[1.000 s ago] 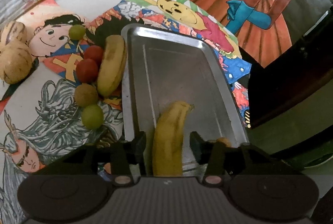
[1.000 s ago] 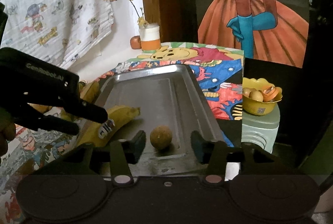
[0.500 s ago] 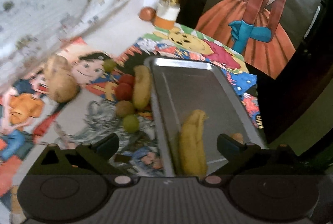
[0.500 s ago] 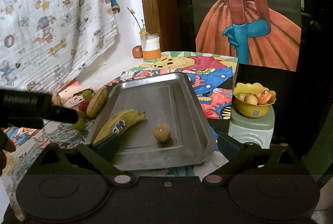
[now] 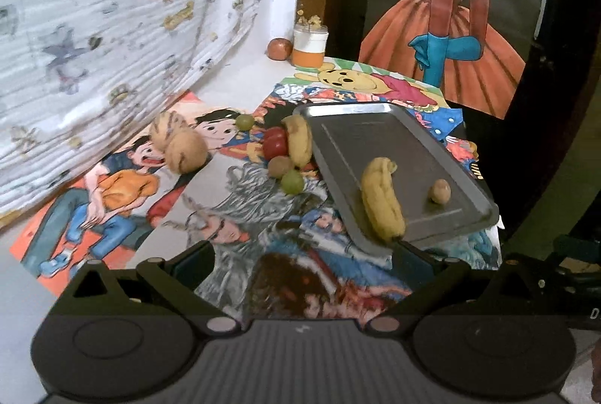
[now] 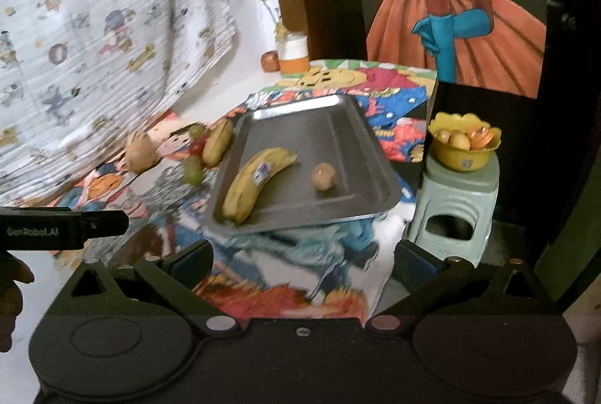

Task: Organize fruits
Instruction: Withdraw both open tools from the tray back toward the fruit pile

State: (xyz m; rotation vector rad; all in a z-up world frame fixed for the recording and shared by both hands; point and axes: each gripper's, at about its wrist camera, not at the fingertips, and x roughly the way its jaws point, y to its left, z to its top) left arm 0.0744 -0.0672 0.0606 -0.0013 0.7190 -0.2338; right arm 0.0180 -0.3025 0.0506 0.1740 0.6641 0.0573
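Both grippers have just let go and pulled back: the left gripper (image 5: pixel 302 263) and right gripper (image 6: pixel 302 261) have wide-open, empty fingers. The long yellow banana (image 6: pixel 253 184) and small round brown fruit (image 6: pixel 323 176) now lie in the flat silver metal tray (image 6: pixel 338 126). More fruit waits beside it.

Both grippers opened wide. The left gripper (image 5: pixel 302 263) released the yellow banana (image 5: pixel 381 197), the right gripper (image 6: pixel 302 263) the small brown fruit (image 6: pixel 323 176). Both withdrew from the metal tray (image 6: pixel 338 126).

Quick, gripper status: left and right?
Left gripper: open, holding nothing, jaws just opened.
Right gripper: open, holding nothing, jaws just opened.
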